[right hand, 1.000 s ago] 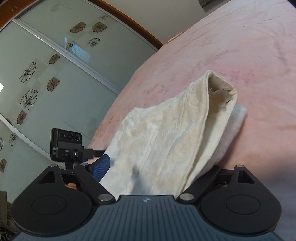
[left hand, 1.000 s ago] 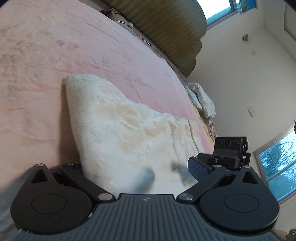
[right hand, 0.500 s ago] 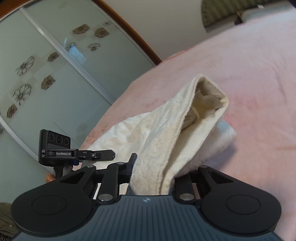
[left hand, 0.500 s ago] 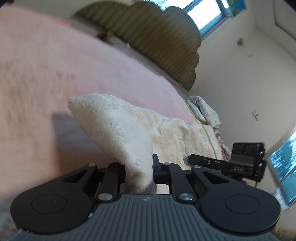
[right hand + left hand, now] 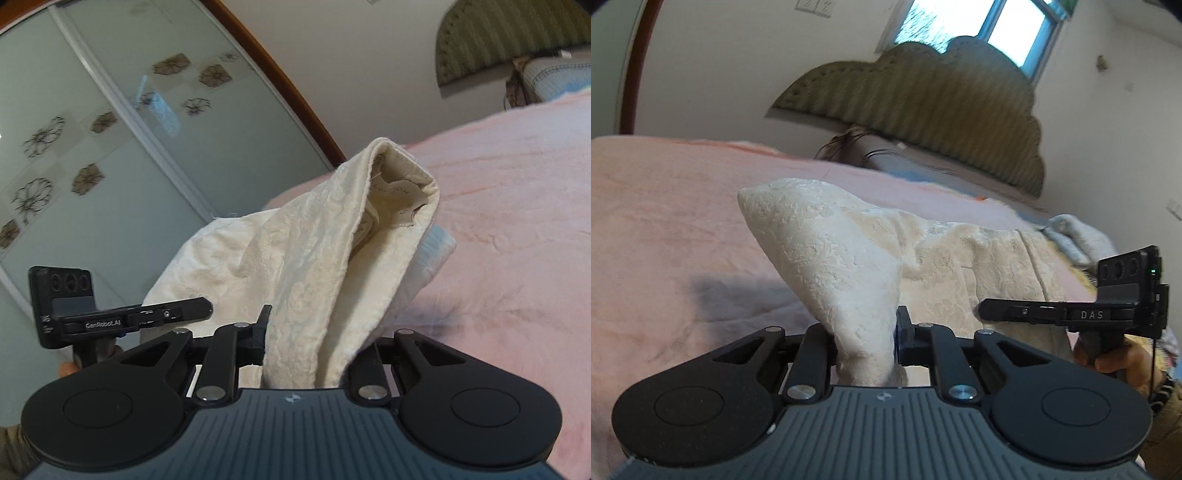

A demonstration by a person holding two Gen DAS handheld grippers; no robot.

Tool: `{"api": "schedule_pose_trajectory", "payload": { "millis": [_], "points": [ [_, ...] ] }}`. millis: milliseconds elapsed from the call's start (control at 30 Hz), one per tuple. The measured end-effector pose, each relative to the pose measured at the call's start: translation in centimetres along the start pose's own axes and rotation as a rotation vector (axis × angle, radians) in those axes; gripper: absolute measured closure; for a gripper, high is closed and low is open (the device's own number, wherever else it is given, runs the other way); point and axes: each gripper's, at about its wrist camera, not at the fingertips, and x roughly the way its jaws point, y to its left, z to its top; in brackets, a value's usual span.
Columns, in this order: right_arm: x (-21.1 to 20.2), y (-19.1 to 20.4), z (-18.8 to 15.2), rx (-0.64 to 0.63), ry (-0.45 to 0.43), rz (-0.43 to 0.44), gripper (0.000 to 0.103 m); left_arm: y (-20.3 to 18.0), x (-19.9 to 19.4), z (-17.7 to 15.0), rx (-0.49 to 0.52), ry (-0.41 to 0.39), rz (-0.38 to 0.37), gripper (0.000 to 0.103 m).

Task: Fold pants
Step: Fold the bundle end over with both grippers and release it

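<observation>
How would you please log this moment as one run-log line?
left tongs: shut on pants | right tongs: shut on pants | pants: both gripped ends raised off pink bed cover

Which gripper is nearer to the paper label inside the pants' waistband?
Right. The right gripper clamps the pants just below the label; the left gripper clamps the opposite end.

Pants (image 5: 857, 258) on the bed (image 5: 665, 229), headboard (image 5: 923, 107) behind, wardrobe (image 5: 110, 147) left.
</observation>
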Motion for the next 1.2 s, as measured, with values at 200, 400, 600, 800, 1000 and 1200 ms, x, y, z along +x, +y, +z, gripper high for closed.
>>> {"api": "schedule_pose_trajectory", "payload": {
  "millis": [200,400,600,800,1000,1200],
  "points": [
    [4.5,-4.2,-1.2,0.093,0.066,-0.137,0.067,4.0,4.0,-1.0,-0.066,0.079,0.087,0.062],
    [0.8,-4.4,-3.3,0.099,0.037,-0.190,0.051,6.4,0.5,-0.9,-0.113,0.064,0.221,0.029],
    [-3.1,3.8,-5.3,-0.128,-0.104,-0.383,0.047,6.2,-4.6,-2.5,-0.210,0.062,0.212,0.026],
    [-0.6,7.6,-8.9,-0.249,0.079,-0.358,0.048,4.5,-4.5,-4.4,-0.182,0.108,0.307,0.020],
    [-3.1,10.8,-10.2,-0.167,-0.070,-0.459,0.036,-1.0,-10.0,-5.2,-0.088,-0.017,0.385,0.023],
    [-5.6,15.7,-13.5,-0.183,-0.133,-0.450,0.011,-6.6,-11.1,-8.4,-0.037,-0.083,0.381,0.005]
  ]
}}
